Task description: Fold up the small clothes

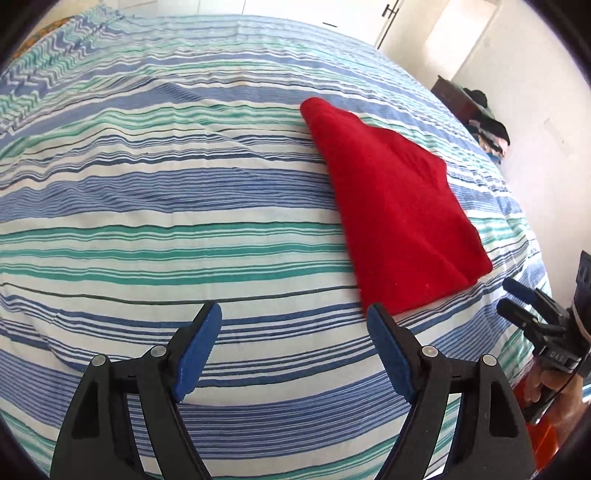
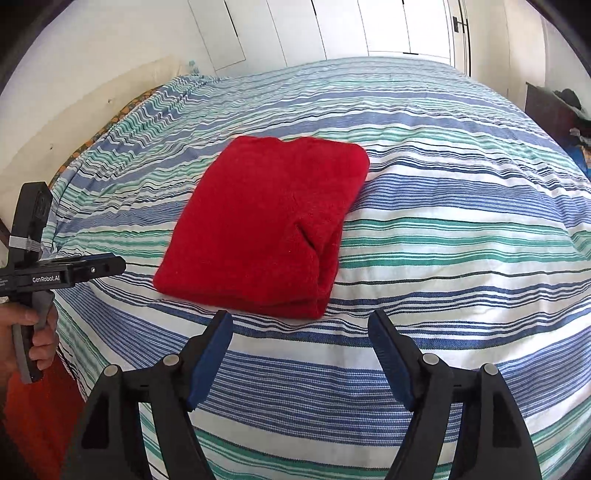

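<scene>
A red garment lies folded into a compact, thick rectangle on the striped bedsheet. My left gripper hovers open over bare sheet, its right pad just short of the garment's near corner, nothing between the fingers. My right gripper is open too and holds nothing, a little back from the garment's near edge. Each view catches the other tool at its border: the right gripper beyond the garment's near right corner, the left gripper held by a hand to the garment's left.
A pile of dark and mixed clothes sits on a dark piece of furniture to the right of the bed. White wardrobe doors stand behind the bed. Something orange shows below the bed's near left edge.
</scene>
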### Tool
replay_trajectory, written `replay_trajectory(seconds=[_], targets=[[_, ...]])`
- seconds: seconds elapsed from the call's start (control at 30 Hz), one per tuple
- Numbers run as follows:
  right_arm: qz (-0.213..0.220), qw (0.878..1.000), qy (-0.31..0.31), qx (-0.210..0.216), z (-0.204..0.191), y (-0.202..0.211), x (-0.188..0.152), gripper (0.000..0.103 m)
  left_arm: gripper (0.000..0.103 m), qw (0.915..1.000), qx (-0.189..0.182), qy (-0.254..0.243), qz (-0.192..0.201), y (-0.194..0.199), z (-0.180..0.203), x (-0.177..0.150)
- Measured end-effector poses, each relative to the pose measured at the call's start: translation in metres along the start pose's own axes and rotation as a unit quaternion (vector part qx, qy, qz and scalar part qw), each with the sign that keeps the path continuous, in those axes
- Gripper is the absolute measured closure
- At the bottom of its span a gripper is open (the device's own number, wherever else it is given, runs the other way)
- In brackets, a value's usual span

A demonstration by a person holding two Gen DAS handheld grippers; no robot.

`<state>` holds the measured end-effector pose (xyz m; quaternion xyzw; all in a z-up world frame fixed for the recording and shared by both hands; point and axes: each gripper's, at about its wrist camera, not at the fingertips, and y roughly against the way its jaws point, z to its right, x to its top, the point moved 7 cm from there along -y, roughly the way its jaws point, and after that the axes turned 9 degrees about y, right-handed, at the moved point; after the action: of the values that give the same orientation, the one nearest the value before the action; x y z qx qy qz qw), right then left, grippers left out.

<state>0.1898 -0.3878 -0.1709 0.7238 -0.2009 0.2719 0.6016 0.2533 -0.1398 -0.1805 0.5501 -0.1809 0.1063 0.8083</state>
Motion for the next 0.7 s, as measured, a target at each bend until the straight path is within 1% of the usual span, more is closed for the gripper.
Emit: replay_trajectory(seconds=[0.13,0.2,0.27,0.33,0.47,0.5,0.53,0.6,0.67,0.7], targets=[[0.013,1.0,-0.011,-0.005,-0.002,0.01,-0.017,0.028,0.021,0.9989,-0.028,0.038,-0.005,0.006,-0.012,0.004],[0.02,0.999,-0.032,-0.009,0.001,0.014,-0.03,0.028,0.021,0.9981,-0.039,0.048,-0.004,0.006,-0.012,0.008],[0.017,0.998,-0.054,-0.006,0.003,0.013,-0.039,0.028,0.021,0.9975,-0.045,0.054,-0.003,0.007,-0.012,0.009],[0.013,0.998,-0.061,-0.003,0.003,0.012,-0.04,0.028,0.021,0.9969,-0.052,0.058,-0.005,0.006,-0.011,0.01],[0.02,0.998,-0.058,0.011,0.001,0.012,-0.032,0.028,0.021,0.9954,-0.07,0.064,-0.012,0.002,-0.005,0.012],[0.02,0.997,-0.064,0.024,0.0,0.011,-0.029,0.028,0.021,0.9945,-0.078,0.068,-0.015,-0.002,-0.002,0.015],[0.021,0.996,-0.072,0.045,0.0,0.008,-0.022,0.028,0.021,0.9935,-0.086,0.073,-0.019,-0.006,0.002,0.019],[0.029,0.991,-0.096,0.085,0.007,0.003,-0.003,0.027,0.021,0.9918,-0.101,0.074,-0.024,-0.017,0.013,0.031],[0.024,0.983,-0.134,0.125,0.021,-0.011,0.022,0.022,0.02,0.9913,-0.108,0.068,-0.032,-0.033,0.026,0.043],[0.026,0.978,-0.152,0.139,0.029,-0.018,0.034,0.022,0.02,0.9905,-0.113,0.067,-0.041,-0.043,0.033,0.047]])
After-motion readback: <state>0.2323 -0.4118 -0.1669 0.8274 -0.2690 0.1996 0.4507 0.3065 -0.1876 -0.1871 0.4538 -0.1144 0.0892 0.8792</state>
